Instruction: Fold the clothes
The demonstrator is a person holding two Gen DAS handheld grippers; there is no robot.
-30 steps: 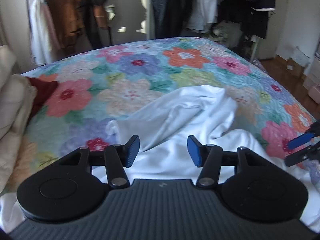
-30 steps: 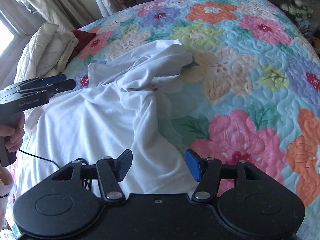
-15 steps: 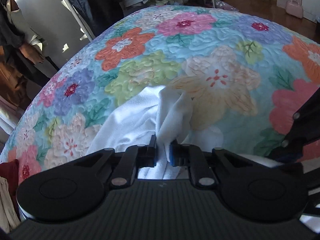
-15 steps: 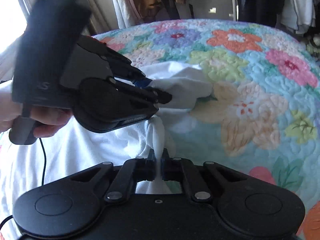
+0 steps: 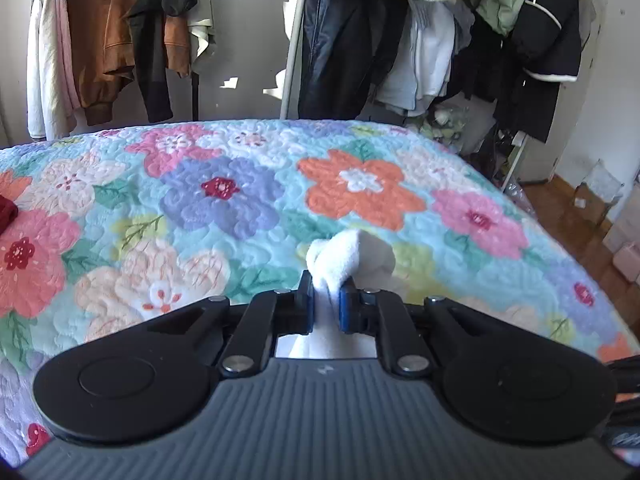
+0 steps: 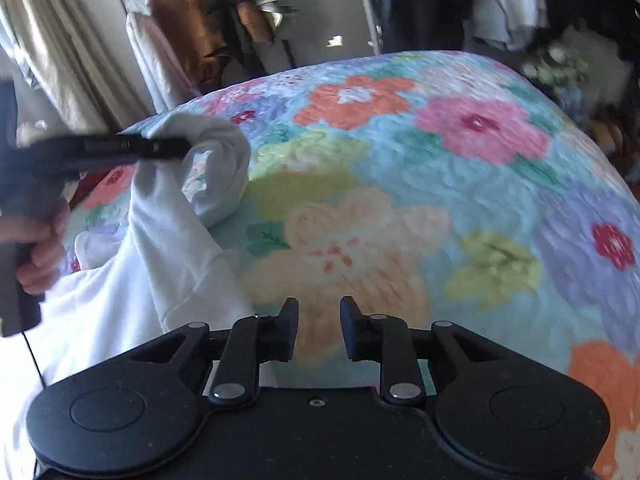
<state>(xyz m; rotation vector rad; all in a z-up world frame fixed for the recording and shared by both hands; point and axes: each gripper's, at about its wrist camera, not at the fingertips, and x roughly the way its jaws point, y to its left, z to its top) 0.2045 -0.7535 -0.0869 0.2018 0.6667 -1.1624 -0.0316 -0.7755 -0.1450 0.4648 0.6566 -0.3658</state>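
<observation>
A white garment [image 6: 160,248] lies on the floral quilt [image 6: 440,184] at the left of the right wrist view. My left gripper [image 5: 326,304] is shut on a bunched white sleeve [image 5: 352,258] and holds it lifted above the quilt. It also shows in the right wrist view [image 6: 180,146], held by a hand, with the sleeve end [image 6: 218,168] draped over its tip. My right gripper [image 6: 319,320] is open and empty, just right of the garment's edge, over the quilt.
The floral quilt [image 5: 240,200] covers the bed. Clothes racks with hanging jackets [image 5: 120,40] and coats [image 5: 520,32] stand behind the bed. A dark red cloth [image 5: 8,212] lies at the far left. Boxes [image 5: 596,200] sit on the wooden floor at right.
My right gripper has opened and let go of the white fabric. My left gripper stays shut on the sleeve and has lifted it up and away from the garment's body.
</observation>
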